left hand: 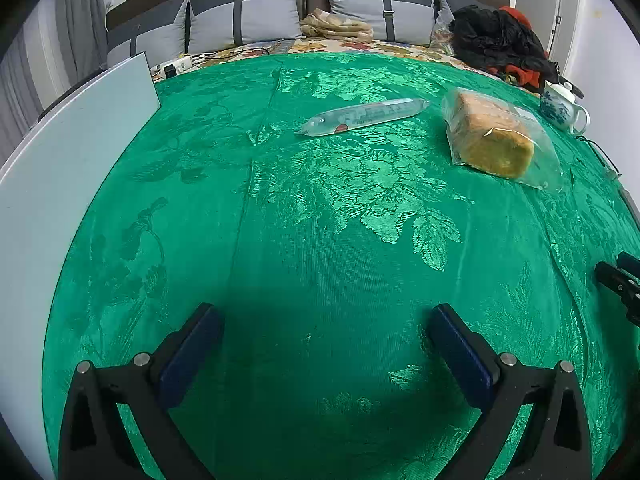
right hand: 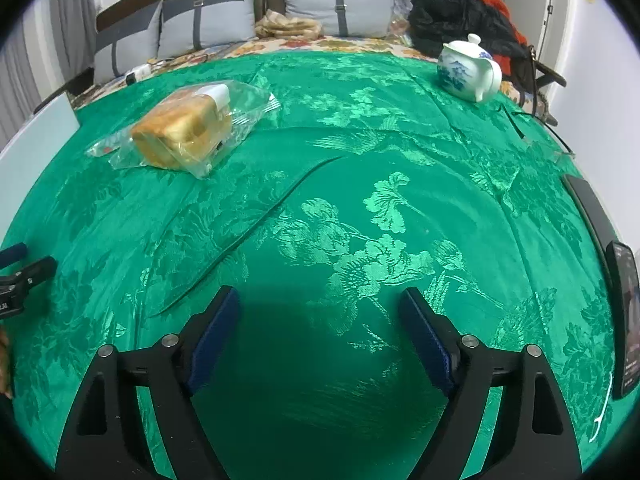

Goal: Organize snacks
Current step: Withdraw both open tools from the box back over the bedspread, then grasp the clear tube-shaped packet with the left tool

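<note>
A loaf of bread in a clear bag point(left hand: 496, 140) lies on the green floral cloth point(left hand: 320, 220), far right in the left wrist view. A long clear tube-shaped snack pack point(left hand: 362, 116) lies to its left. In the right wrist view the bread bag point(right hand: 184, 132) lies far left, with the end of the tube pack point(right hand: 100, 150) showing behind it. My left gripper point(left hand: 324, 316) is open and empty above bare cloth, well short of both snacks. My right gripper point(right hand: 320, 300) is open and empty too. Each gripper shows at the edge of the other's view.
A blue-and-white teapot point(right hand: 468, 70) stands at the far right of the table. A phone point(right hand: 624, 320) and a dark flat device lie at the right edge. A white board point(left hand: 72, 140) lies at the left. Cushions, a power strip and dark clothes point(left hand: 500, 38) lie behind.
</note>
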{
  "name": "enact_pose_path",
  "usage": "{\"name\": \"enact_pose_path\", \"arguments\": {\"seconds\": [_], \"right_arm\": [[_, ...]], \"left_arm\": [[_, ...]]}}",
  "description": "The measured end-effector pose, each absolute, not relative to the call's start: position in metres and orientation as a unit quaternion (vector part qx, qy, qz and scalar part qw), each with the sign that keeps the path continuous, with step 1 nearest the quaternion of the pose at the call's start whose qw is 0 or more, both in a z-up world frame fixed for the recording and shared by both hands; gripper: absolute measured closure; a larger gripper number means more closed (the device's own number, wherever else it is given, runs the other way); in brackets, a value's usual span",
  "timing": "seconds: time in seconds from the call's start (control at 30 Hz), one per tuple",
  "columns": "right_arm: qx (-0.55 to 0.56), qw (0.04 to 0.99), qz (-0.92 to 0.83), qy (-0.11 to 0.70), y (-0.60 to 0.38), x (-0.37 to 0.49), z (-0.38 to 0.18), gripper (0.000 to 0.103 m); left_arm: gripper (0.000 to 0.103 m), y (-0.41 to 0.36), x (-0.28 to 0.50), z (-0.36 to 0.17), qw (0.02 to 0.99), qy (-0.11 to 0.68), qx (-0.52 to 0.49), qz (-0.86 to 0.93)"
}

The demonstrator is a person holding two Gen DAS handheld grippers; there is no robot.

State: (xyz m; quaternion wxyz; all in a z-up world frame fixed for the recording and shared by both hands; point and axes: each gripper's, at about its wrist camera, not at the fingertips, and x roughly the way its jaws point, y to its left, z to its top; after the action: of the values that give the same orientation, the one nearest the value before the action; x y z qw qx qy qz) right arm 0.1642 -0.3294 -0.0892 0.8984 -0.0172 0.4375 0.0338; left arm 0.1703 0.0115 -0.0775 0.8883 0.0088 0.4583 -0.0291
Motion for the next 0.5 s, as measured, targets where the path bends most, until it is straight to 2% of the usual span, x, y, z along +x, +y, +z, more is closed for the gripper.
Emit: {"name": "enact_pose_path", "arguments": {"seconds": [0.5], "right_arm": [[-0.018, 0.897, 0.038, 0.439, -0.3278, 0.1649, -0.0891, 0.013]], "left_arm": [[0.000, 0.0140, 0.1764, -0.0759, 0.876, 0.477, 0.032, -0.067]]}}
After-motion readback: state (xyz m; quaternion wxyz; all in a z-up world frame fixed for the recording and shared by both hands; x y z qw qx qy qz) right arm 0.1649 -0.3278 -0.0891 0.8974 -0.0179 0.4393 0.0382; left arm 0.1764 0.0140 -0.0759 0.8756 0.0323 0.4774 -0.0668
